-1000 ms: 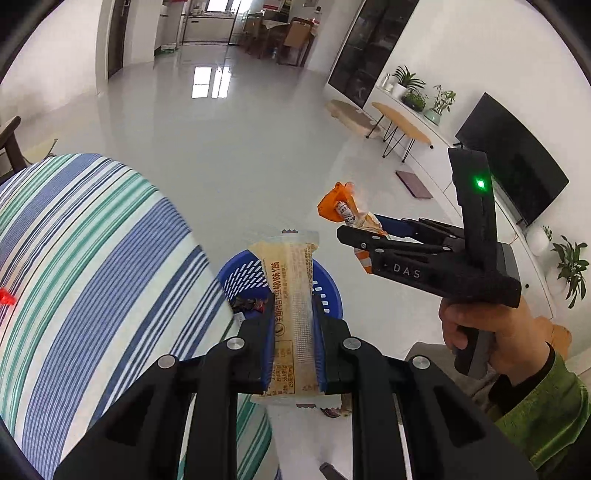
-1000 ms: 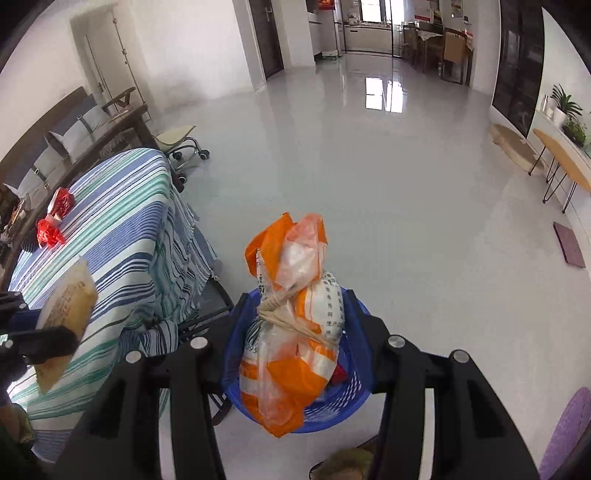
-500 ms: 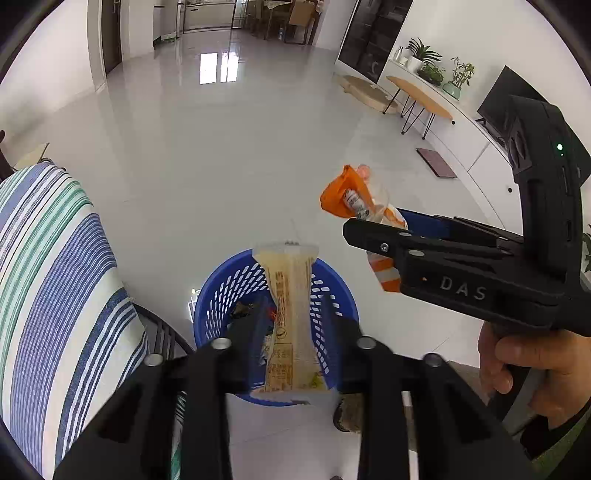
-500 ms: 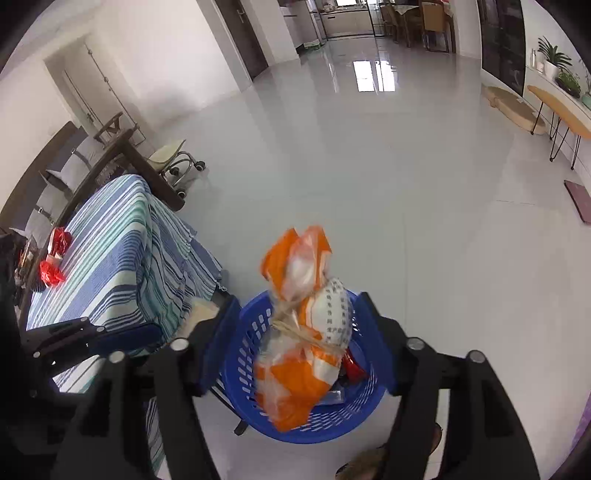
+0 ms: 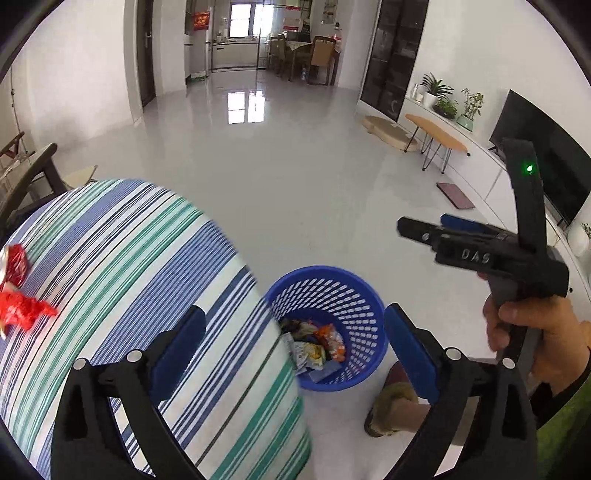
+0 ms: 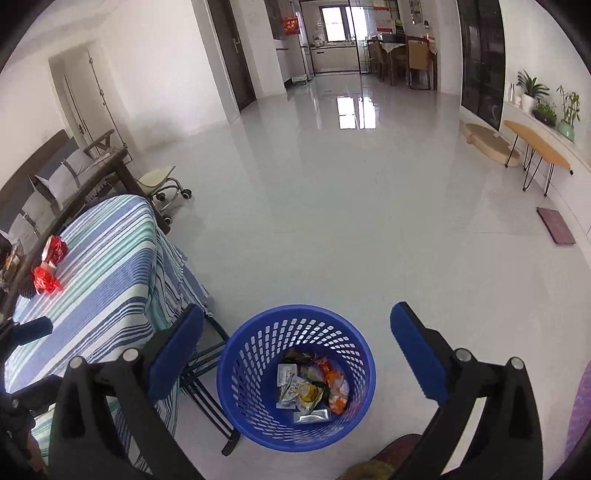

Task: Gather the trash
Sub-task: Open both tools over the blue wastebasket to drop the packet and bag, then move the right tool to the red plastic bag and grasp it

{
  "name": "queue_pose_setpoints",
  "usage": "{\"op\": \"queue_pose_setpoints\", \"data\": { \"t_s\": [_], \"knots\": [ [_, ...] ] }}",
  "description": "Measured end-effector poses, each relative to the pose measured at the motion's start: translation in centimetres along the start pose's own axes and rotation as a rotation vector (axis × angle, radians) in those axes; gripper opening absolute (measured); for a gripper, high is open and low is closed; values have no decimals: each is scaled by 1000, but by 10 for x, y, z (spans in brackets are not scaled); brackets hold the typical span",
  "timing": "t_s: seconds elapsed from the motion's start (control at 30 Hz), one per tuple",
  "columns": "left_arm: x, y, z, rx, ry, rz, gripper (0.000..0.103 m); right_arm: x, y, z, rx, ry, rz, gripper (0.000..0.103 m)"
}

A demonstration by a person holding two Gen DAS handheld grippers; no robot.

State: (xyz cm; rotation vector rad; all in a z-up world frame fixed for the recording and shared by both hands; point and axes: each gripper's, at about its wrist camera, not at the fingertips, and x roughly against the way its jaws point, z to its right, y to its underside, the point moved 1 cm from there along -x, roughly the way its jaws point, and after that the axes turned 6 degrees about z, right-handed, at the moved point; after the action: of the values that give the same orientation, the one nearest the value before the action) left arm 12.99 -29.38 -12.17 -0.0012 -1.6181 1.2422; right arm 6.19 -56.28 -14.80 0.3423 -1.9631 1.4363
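Wrappers (image 6: 312, 384) lie in the basket (image 6: 255, 347) beneath the right claw (image 6: 297, 347), jaws just opened, empty.

"DAS" in pale letters reads on the side of the black right gripper (image 5: 421, 232), right of frame in left wrist view. Red sign (image 5: 201, 20) w/ gold characters hangs upper left by the far doorway, too small to read; same for print on wrappers (image 6: 312, 386) in the blue basket (image 6: 295, 321).

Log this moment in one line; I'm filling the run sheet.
phase: drop done | left tool: just opened, empty | right tool: just opened, empty | wrappers: in bin | red trash: on table
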Motion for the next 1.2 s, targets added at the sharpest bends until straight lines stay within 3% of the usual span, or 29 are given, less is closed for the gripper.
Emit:
{"op": "queue_pose_setpoints", "data": {
  "t_s": [0.23,0.33,0.5,0.73,0.97,1.2],
  "knots": [
    [46,74,-90,94,-151,-69,96,18,34,-90,237,-75,33,98],
    [69,94,-129,122,-201,-72,96,24,52,-135,291,-157,-1,98],
    [96,113,-188,151,-279,-76,96,27,75,-222,381,-298,-66,98],
    [121,134,-265,221,-355,-68,96,8,92,-321,522,-386,-142,98],
    [127,150,-326,276,-423,-89,96,-19,104,-361,574,-374,-202,98],
    [127,153,-346,304,-409,-59,99,-29,96,-364,614,-408,-219,98]
  ]
}}
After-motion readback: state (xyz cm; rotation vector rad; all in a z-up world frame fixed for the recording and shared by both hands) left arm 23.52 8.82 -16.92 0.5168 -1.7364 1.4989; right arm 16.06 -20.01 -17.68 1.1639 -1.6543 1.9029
